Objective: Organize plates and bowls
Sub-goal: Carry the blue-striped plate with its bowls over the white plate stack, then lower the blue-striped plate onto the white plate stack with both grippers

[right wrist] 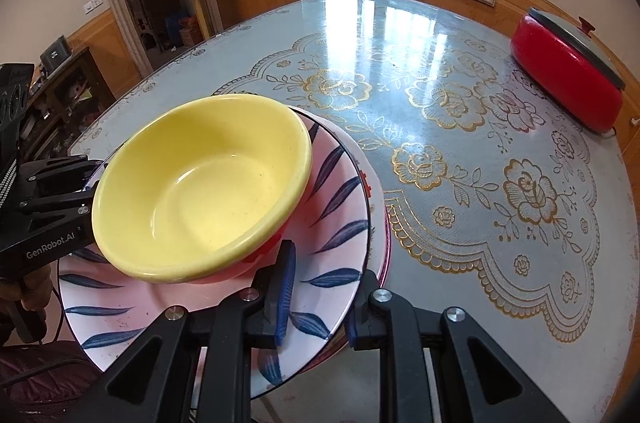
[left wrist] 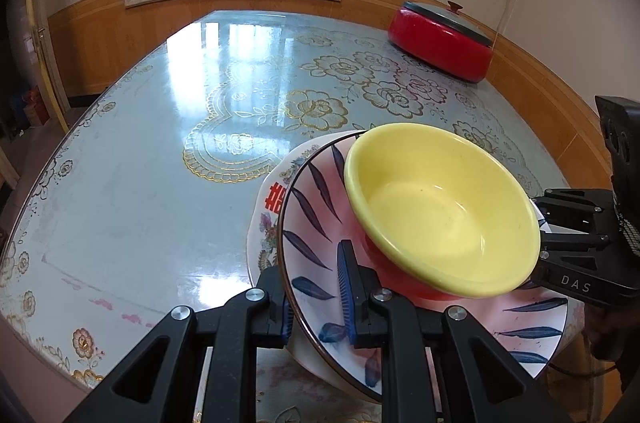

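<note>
A yellow bowl sits on a leaf-patterned plate stacked on a white plate on the table; left gripper and right gripper each clamp the leaf plate's rim.

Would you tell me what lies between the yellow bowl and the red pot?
Only bare patterned table separates the bowl from the pot, clearest in the right wrist view.

A yellow bowl with a red outside sits upright in a blue-leaf plate. That plate rests on a white floral plate.
</note>
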The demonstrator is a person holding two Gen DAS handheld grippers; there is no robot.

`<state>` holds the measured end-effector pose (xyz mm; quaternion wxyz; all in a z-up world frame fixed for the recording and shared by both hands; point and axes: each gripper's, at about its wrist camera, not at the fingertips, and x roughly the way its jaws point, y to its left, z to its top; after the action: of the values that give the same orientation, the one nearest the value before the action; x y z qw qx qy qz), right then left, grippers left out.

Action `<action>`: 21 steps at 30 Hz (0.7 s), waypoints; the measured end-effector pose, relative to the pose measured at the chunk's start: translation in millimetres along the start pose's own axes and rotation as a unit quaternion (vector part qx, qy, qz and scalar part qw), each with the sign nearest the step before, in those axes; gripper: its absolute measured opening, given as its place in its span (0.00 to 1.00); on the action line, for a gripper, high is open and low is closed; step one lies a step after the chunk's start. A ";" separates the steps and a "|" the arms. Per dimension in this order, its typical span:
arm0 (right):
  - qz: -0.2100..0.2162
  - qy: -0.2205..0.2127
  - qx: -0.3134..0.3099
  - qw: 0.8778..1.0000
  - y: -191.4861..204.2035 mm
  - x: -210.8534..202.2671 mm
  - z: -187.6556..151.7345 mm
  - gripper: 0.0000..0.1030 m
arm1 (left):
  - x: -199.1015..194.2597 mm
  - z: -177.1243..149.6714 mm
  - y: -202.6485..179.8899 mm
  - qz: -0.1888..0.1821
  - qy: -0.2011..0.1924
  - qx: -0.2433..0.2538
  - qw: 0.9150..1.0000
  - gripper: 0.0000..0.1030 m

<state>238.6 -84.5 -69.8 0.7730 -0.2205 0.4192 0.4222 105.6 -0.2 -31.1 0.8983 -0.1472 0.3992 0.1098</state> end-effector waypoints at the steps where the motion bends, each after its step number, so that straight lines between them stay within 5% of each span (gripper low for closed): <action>1: -0.002 -0.001 0.001 1.000 0.3 -0.1 0.1 0.19 | 0.3 0.3 0.4 -0.001 -0.001 0.001 1.000 0.18; 21: -0.056 -0.023 0.056 0.997 9.0 -4.9 -6.0 0.20 | 5.7 5.1 9.3 -0.048 0.005 0.052 0.997 0.18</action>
<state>226.9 -86.1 -68.9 0.8159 -0.1903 0.4113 0.3592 110.0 10.7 -33.7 0.9071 -0.1199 0.4009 0.0450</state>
